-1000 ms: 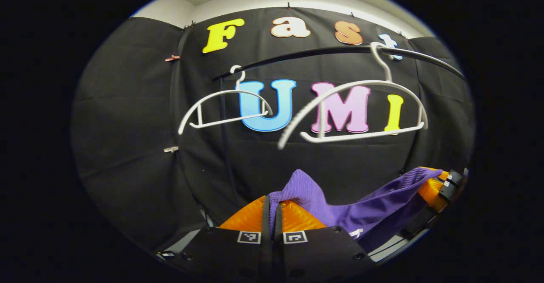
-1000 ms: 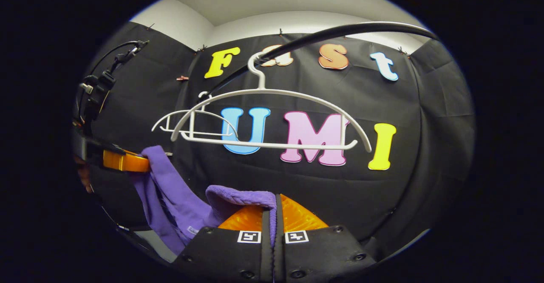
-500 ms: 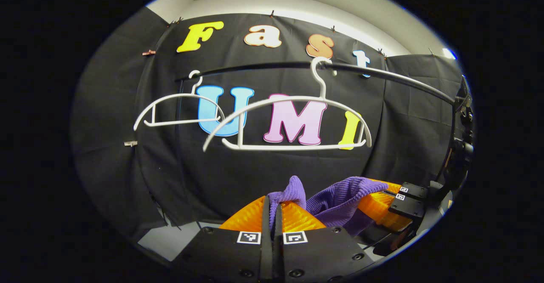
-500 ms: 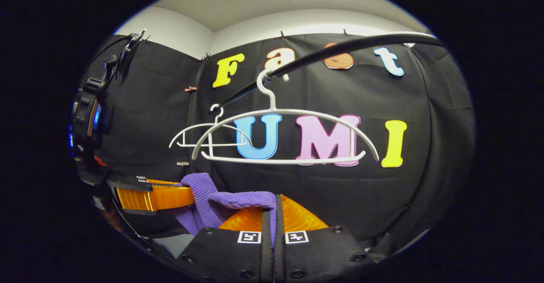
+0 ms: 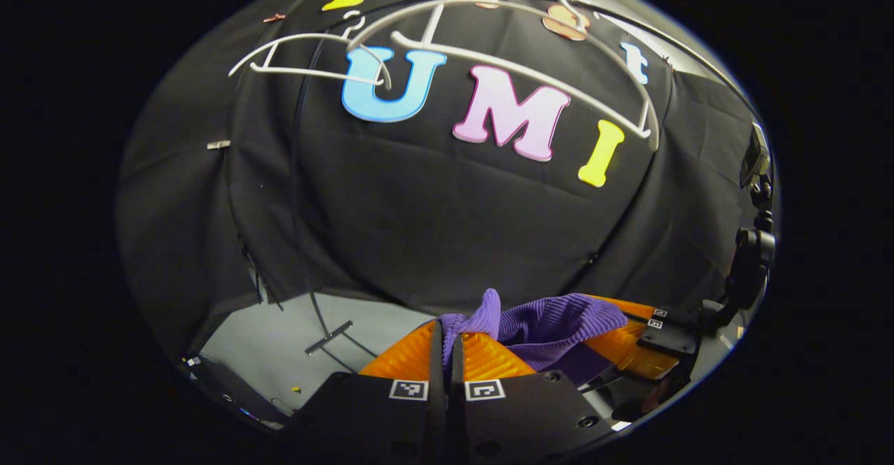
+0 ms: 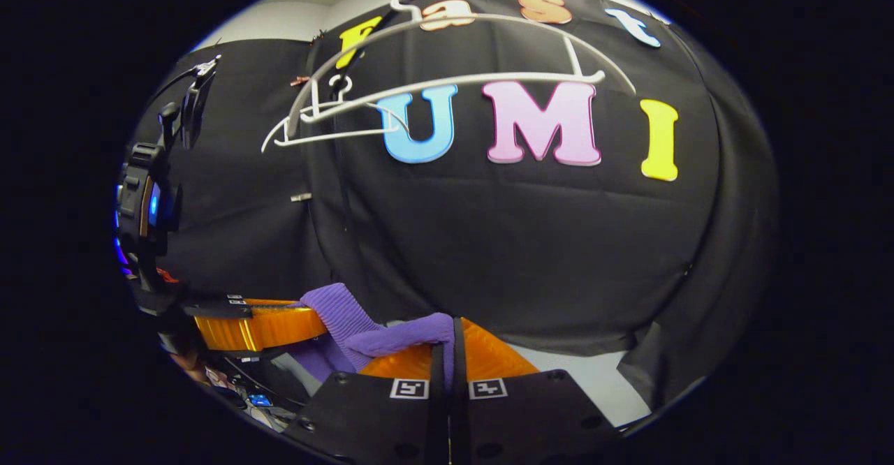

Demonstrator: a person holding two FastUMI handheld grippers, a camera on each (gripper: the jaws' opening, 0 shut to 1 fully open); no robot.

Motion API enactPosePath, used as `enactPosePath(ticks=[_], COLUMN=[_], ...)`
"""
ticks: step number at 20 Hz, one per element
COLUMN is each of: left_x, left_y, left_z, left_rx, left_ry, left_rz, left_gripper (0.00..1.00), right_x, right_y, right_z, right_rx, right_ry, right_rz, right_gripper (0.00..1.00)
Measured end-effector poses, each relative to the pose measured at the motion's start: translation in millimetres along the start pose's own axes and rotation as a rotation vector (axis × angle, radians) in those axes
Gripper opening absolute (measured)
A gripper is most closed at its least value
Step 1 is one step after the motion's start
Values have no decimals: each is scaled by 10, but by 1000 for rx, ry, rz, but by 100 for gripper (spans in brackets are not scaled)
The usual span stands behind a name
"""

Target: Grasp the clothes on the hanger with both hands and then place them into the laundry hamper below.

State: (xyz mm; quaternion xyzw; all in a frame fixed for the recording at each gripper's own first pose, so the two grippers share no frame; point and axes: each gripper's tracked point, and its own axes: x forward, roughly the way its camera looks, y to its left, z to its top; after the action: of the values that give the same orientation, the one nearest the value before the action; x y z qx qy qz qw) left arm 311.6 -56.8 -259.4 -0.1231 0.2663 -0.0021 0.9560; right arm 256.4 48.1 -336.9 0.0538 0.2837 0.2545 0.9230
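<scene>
At the bottom centre of the left gripper view: the left gripper (image 5: 447, 353) is pinched closed on a fold of the purple garment (image 5: 552, 322).
Right gripper: at the bottom centre of the right gripper view, the right gripper (image 6: 447, 353) is likewise clamped on the same purple cloth, which spills to its left.
Garment's place: bunched between the two grippers, low in both frames, well below the white hangers (image 5: 489, 53), which hang bare in the upper part of each frame.
Step in hand: judged from this, the garment is off the hanger and is being carried down toward the hamper.
Next move: likely lower both grippers together over the hamper, then open them; the hamper's place cannot be told here.
Left gripper view adds: grey floor (image 5: 279, 339) at the lower left and a stand's foot.
Right gripper view adds: the other gripper at the left edge, gripping the cloth.
</scene>
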Motion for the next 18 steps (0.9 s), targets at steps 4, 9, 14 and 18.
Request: enactPosePath(ticks=[4,9,14,18], left_x=[236,411,537,611], left_y=[124,293,466,567], left_z=[-416,-807,-1272,-1578], left_rx=[-22,-23,-42,-50], left_ry=[111,209,318,408], left_rz=[15,55,85,105], left_gripper=[5,5,5,5], right_x=[143,257,451,490], right_y=[-52,-185,-195,-241], right_z=[-469,-947,-1528,-1922], right_rx=[26,1,26,22], right_ry=[111,233,386,492], right_rz=[-2,-53,-64,-75], right_gripper=[6,6,7,7])
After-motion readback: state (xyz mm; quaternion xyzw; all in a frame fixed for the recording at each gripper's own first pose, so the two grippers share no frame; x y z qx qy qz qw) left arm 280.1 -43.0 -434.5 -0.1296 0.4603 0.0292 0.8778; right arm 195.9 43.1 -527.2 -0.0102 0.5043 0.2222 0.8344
